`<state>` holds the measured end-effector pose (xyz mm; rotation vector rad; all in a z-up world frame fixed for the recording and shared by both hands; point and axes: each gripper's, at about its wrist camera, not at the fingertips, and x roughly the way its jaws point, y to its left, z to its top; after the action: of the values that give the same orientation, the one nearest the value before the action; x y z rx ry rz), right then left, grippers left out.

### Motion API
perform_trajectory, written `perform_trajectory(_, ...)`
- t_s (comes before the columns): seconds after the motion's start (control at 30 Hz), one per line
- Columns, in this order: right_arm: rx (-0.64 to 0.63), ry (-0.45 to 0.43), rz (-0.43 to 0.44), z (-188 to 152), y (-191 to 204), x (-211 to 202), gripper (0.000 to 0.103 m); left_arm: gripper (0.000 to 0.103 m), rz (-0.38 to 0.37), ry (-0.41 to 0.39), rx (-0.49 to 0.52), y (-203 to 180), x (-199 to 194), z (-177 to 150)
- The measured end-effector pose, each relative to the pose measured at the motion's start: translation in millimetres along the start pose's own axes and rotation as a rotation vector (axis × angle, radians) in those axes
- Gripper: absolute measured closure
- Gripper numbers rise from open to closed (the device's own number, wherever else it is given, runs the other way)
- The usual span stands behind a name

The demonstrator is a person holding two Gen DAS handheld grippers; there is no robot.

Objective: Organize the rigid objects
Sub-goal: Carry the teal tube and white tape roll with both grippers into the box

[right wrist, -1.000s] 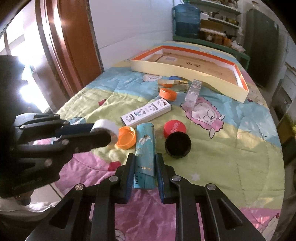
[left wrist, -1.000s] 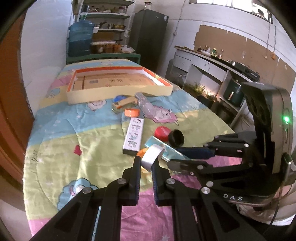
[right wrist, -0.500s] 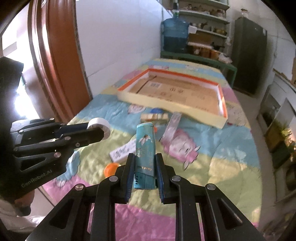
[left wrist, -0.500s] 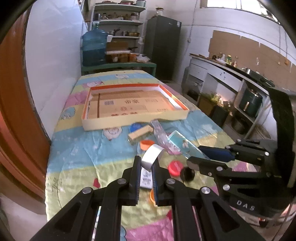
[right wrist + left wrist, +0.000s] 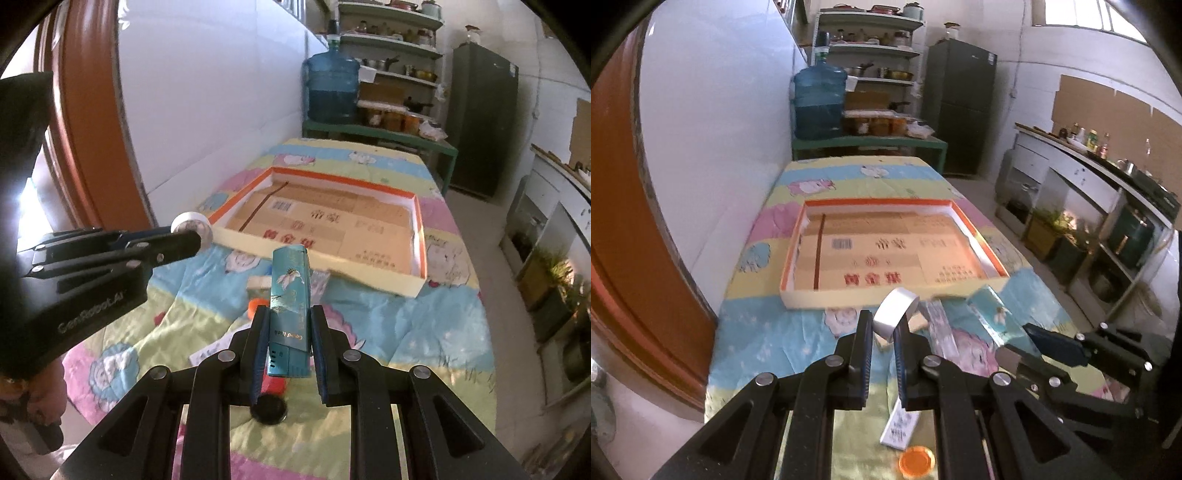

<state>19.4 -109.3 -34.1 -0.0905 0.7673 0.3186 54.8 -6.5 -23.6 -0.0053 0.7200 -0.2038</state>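
My left gripper (image 5: 883,325) is shut on a white tape roll (image 5: 894,309), held in the air above the patterned cloth. The same tape roll (image 5: 192,226) shows at the left gripper's tip in the right wrist view. My right gripper (image 5: 289,317) is shut on a teal rectangular box (image 5: 288,295) with a bird print, also lifted off the cloth; that teal box (image 5: 995,317) appears at the right in the left wrist view. A shallow cardboard tray with an orange rim (image 5: 979,240) lies ahead of both grippers, the tray (image 5: 419,236) holding only its printed floor.
On the cloth below lie an orange lid (image 5: 916,459), a white printed box (image 5: 899,428), a clear wrapped piece (image 5: 938,325), a black cap (image 5: 269,409) and a small wooden block (image 5: 258,282). A wall and door frame (image 5: 81,147) run along the left. A person's hand (image 5: 33,398) grips the left tool.
Both grippers have risen off the cloth with their objects and moved toward the tray, which now looks closer. The loose items have dropped lower in both views.
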Motion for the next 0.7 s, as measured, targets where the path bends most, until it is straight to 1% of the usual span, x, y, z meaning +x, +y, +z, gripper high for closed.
perform_trajectory(0.2, 0.029, -0.021, 0.002, 20, -16, 7, 0.081, 0.092, 0.046, -0.017, -0.008, -4, 14, 30)
perform_trajectory(0.4, 0.066, -0.047, -0.002, 46, -37, 13, 0.081, 0.092, 0.093, -0.040, -0.023, -5, 26, 51)
perform_trajectory(0.7, 0.074, -0.073, -0.025, 78, -63, 27, 0.081, 0.092, 0.130, -0.057, -0.061, 8, 53, 82)
